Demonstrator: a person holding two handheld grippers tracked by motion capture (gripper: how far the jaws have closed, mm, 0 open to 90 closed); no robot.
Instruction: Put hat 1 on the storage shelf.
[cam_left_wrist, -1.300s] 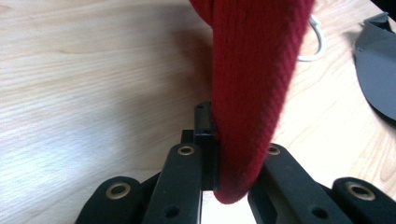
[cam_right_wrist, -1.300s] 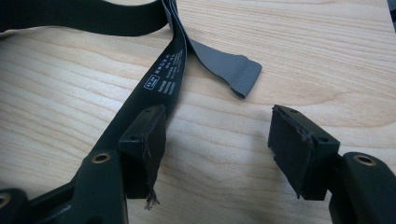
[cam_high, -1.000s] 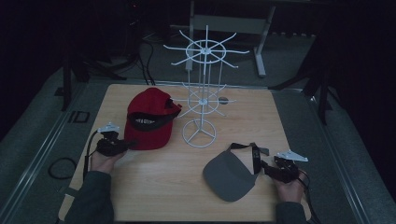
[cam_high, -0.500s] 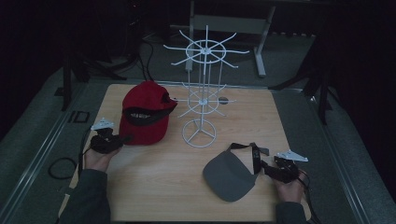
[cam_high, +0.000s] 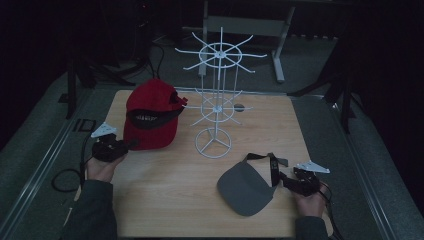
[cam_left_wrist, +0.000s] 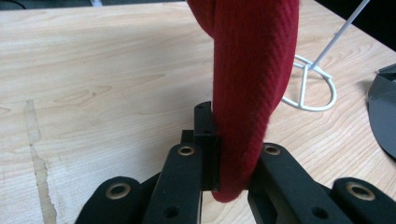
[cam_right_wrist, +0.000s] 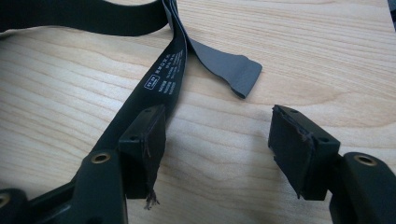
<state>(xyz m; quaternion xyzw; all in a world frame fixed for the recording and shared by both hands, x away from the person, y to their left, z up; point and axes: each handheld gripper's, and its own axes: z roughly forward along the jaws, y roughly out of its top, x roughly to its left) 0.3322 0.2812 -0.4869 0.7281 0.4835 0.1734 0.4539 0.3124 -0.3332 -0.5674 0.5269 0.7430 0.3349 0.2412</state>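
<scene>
Red cap (cam_high: 150, 117), tilted, brim pinched

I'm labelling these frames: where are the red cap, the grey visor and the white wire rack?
red cap (cam_high: 150, 107): high view, on its crown.
grey visor (cam_high: 245, 187): high view, on its brim.
white wire rack (cam_high: 214, 144): high view, on its ring base.

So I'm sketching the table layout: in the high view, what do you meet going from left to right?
Left tongs → red cap → white wire rack → grey visor → right tongs.
</scene>
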